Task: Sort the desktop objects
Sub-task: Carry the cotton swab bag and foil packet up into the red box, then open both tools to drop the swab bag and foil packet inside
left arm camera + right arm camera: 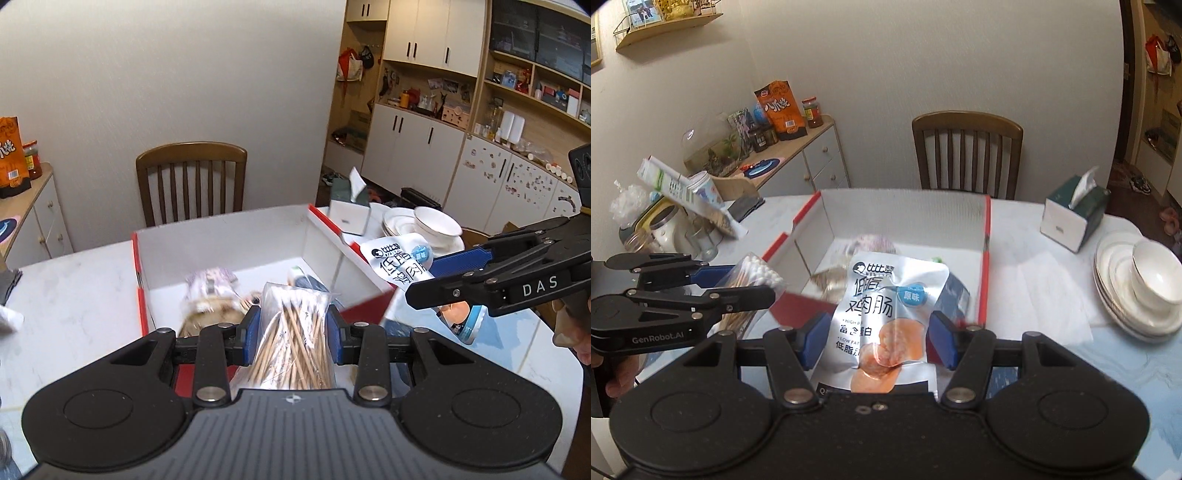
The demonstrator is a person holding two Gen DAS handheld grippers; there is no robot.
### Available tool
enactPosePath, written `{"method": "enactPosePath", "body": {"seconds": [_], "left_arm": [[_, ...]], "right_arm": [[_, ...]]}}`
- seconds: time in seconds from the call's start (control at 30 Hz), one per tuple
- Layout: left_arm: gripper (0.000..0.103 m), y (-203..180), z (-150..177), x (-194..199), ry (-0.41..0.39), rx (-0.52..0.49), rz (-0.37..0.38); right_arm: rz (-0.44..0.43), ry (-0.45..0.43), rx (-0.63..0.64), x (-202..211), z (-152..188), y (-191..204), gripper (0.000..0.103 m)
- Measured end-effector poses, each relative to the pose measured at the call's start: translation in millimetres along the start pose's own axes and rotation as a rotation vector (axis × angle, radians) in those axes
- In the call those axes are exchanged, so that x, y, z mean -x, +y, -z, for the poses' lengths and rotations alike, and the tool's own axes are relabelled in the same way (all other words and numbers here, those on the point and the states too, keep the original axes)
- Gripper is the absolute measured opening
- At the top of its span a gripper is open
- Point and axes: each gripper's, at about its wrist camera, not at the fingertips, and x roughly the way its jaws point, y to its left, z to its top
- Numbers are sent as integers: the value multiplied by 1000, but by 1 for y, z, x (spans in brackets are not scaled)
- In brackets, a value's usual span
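Blue pads of the left hand-held gripper (291, 328) clamp a cotton-swab bag (291, 332); the right hand-held gripper (875, 332) grips a sausage packet (882, 314), box (905, 218) at twelve o'clock.

Left gripper (293, 328) black with blue pads, silver screws; right gripper (873, 338) alike, lettered "DAS".

The left wrist camera sits just behind its own tongs (293, 328) and looks forward and down, from close above, into the open cardboard box (221, 254) on the surface (74, 295). The right wrist camera looks the same way from behind the right tongs (877, 338), a little more to the right. Both views share the box, the wooden chair (192, 181) and the tissue box (1075, 218), and each shows the other tongs at its side.
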Motion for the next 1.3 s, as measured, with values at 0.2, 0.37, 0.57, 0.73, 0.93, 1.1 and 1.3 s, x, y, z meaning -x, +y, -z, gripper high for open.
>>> {"method": "enactPosePath", "body": {"seconds": [0.2, 0.37, 0.57, 0.73, 0.93, 1.1, 1.3], "left_arm": [[35, 20, -17, -26, 16, -21, -15], [35, 32, -27, -53, 42, -50, -22], [35, 49, -33, -87, 83, -56, -15], [35, 61, -31, -115, 135, -51, -9], [35, 67, -26, -137, 188, -69, -3], [35, 64, -21, -151, 234, -112, 5], [35, 65, -16, -163, 273, -112, 2]], "right_arm": [[8, 3, 12, -28, -26, -2, 58], [35, 24, 15, -56, -41, -12, 58], [79, 62, 17, -95, -52, -19, 58], [111, 110, 29, -128, -54, -19, 58], [136, 148, 42, -153, -54, -18, 59], [160, 188, 69, -170, -50, -18, 59], [160, 217, 77, -179, -45, -18, 60]]}}
